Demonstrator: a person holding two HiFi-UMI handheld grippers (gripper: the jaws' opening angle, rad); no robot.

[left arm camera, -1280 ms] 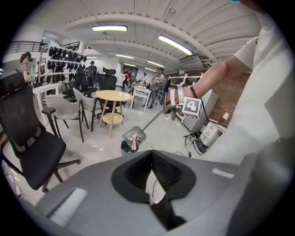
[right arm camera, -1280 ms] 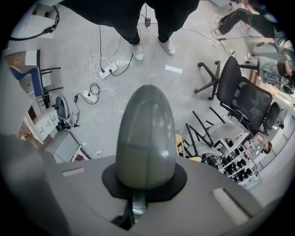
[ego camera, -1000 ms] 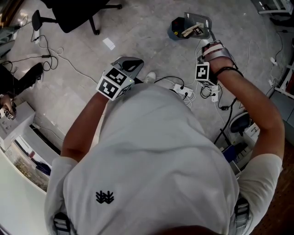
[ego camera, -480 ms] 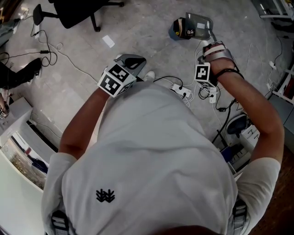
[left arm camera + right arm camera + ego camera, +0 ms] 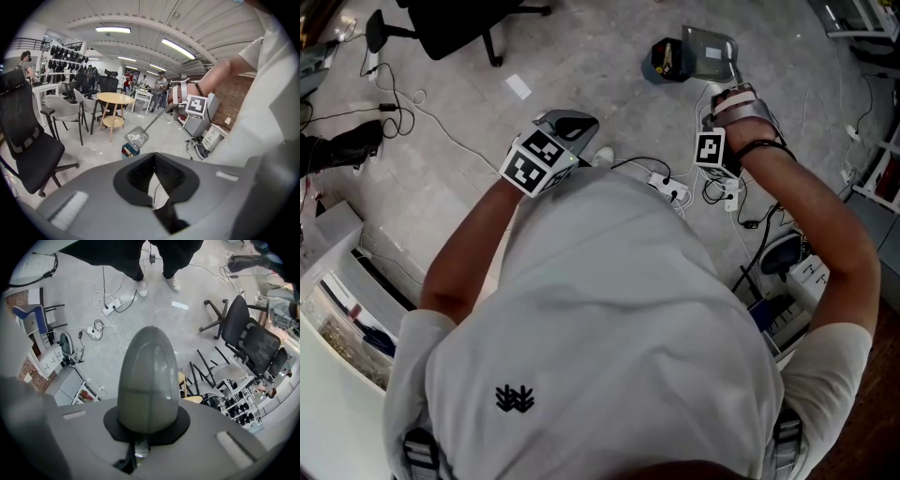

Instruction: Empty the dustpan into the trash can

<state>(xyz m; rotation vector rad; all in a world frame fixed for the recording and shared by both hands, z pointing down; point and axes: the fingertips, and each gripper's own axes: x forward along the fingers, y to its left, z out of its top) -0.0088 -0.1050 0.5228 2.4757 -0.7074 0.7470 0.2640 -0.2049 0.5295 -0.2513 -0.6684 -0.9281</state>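
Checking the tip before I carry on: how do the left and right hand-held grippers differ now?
The right hand-held gripper is shut on the dustpan by its handle; the left hand-held gripper is open and empty. The right reaches out, dustpan over the trash can; the left sits close to the person's body. Both carry marker cubes.

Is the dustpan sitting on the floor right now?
No, the dustpan hangs tilted above the trash can, held by the right gripper.

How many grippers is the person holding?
2. The left hand-held gripper is open and empty by the person's shirt; the right hand-held gripper holds the dustpan above the trash can.
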